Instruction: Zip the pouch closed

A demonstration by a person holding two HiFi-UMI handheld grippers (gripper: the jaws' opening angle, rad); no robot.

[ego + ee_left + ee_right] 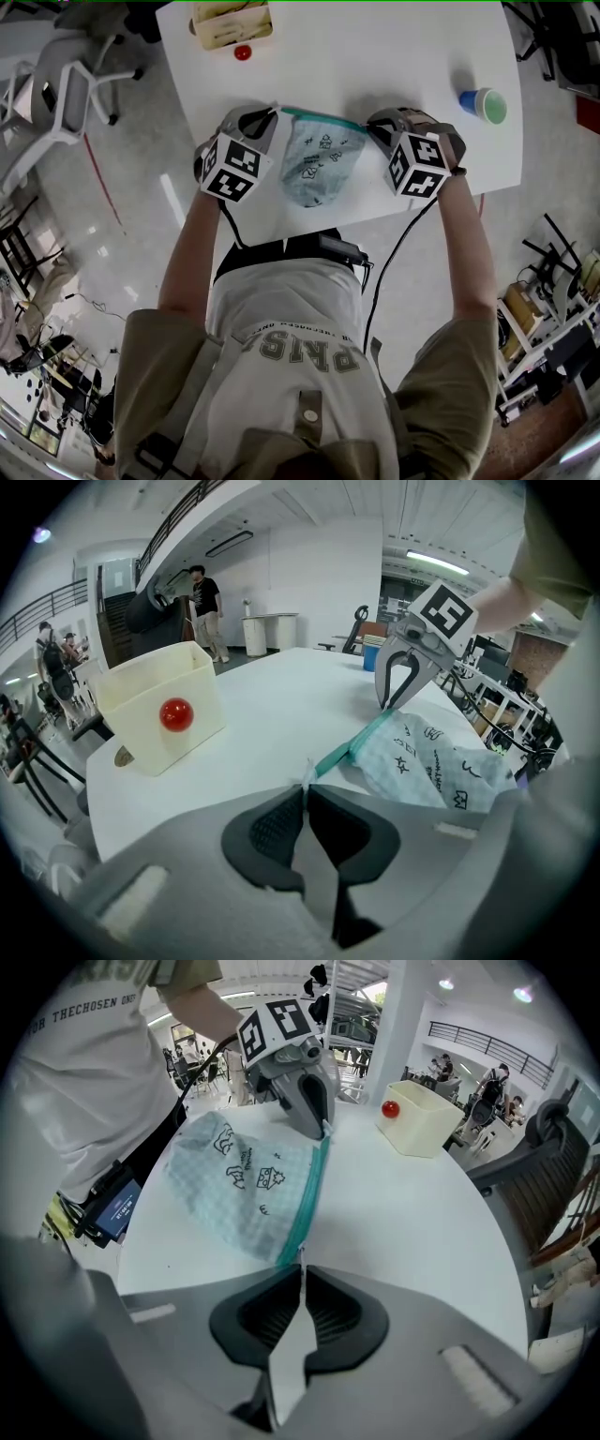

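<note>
White table (375, 56), pouch (319, 161) apparently taut.

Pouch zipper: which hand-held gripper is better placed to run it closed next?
Left, probably. The left hand-held gripper pinches a small white tab at one end of the teal zipper on the pouch, likely the pull; the right hand-held gripper clamps the other end.

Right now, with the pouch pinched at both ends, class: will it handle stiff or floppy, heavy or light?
Probably floppy: the pouch creases and drapes below its teal zip edge, stretched between the left gripper and right gripper. Likely light: tip pinches at the two ends alone seem to keep that edge taut. It looks flat, so perhaps nearly empty.
</note>
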